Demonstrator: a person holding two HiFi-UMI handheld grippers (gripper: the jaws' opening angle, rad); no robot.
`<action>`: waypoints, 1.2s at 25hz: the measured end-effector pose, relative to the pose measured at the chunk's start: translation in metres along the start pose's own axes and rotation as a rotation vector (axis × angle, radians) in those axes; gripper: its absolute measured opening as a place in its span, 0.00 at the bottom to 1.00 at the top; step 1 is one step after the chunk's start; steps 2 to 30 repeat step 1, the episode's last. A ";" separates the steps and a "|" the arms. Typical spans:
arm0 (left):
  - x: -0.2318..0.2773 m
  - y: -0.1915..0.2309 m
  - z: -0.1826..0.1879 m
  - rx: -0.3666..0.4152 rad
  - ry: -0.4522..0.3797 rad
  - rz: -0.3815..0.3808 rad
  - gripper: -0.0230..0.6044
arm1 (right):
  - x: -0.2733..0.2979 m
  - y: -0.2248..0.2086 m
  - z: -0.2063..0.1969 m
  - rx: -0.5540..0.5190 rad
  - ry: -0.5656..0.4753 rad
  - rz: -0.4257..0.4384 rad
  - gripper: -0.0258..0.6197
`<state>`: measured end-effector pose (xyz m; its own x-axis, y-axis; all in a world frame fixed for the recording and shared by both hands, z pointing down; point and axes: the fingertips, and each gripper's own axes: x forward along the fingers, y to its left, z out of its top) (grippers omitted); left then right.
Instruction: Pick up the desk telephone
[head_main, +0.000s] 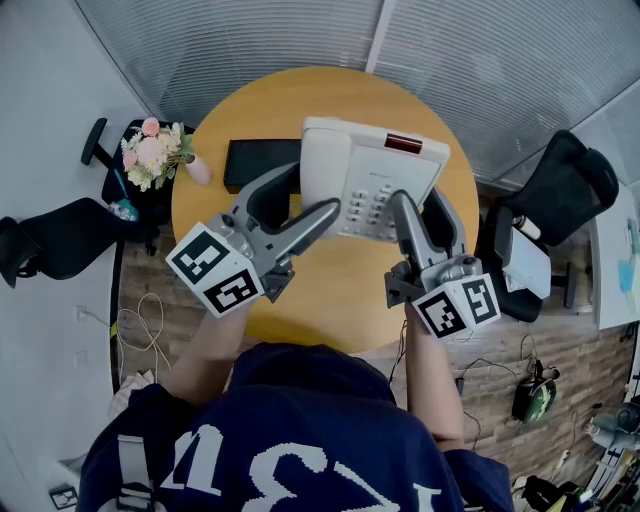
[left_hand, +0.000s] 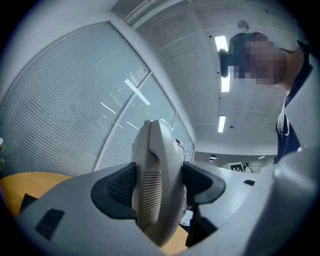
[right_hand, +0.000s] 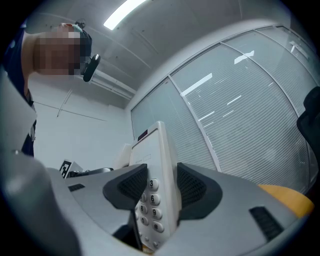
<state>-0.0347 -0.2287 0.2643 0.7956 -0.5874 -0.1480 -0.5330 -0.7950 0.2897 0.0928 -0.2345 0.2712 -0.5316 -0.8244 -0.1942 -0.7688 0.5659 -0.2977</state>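
Note:
A white desk telephone (head_main: 372, 170) with a keypad and a red display strip is held between my two grippers over the round wooden table (head_main: 330, 290). My left gripper (head_main: 308, 196) is shut on its left side, where the handset (left_hand: 157, 180) lies; the dark pads (left_hand: 119, 189) press on both of its faces. At the keypad side (right_hand: 159, 165), my right gripper (head_main: 422, 208) is shut on the body, one pad on the number keys and the other on the underside. Whether the telephone's far edge still touches the table is hidden.
A flat black box (head_main: 258, 162) lies on the table behind the telephone's left side. A vase of pink flowers (head_main: 158, 152) stands at the table's left rim. Black office chairs stand to the left (head_main: 60, 242) and right (head_main: 560, 190). Cables lie on the floor (head_main: 140, 330).

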 end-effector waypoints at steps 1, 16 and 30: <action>0.000 0.000 0.000 0.000 0.000 0.001 0.52 | 0.000 0.000 0.000 0.001 0.001 0.000 0.35; 0.000 0.000 0.000 0.000 0.000 0.001 0.52 | 0.000 0.000 0.000 0.001 0.001 0.000 0.35; 0.000 0.000 0.000 0.000 0.000 0.001 0.52 | 0.000 0.000 0.000 0.001 0.001 0.000 0.35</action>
